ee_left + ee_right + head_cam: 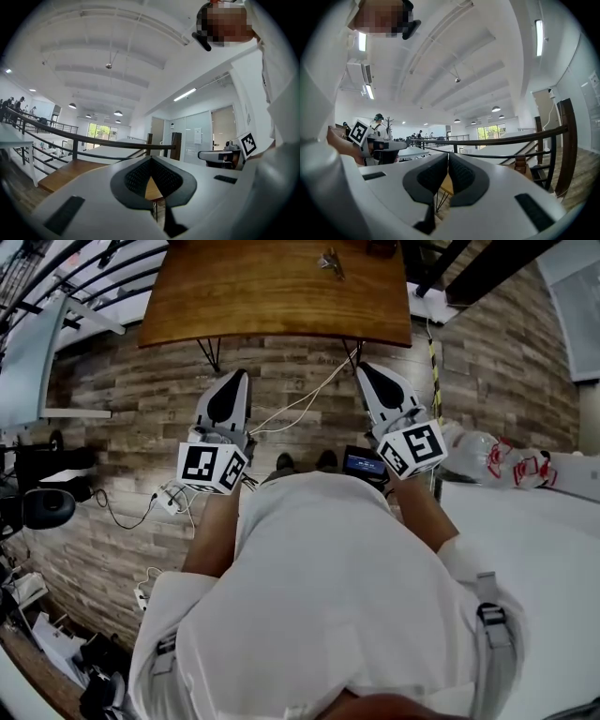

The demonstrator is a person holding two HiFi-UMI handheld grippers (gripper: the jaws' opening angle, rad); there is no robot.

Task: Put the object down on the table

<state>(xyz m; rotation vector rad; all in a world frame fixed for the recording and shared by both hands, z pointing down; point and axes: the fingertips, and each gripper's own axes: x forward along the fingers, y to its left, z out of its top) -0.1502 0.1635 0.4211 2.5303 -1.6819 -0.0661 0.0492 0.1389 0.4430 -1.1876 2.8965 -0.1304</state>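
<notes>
Table (272, 287), upper centre: glossy brown wood grain. Floor (131, 418): grey-brown planks. Marker cubes (212, 467): black-and-white squares. Shirt (328, 596), lower centre: plain white.

The head view looks steeply down over the person (337, 596) onto the near edge of the table (272, 296). Both gripper views sit close behind their jaws, tilted toward the ceiling (108, 47), and share that table.

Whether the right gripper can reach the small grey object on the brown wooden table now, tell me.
Probably not yet: right gripper sits short of the brown wooden table, small grey object farther in; nothing blocks the way.
</notes>
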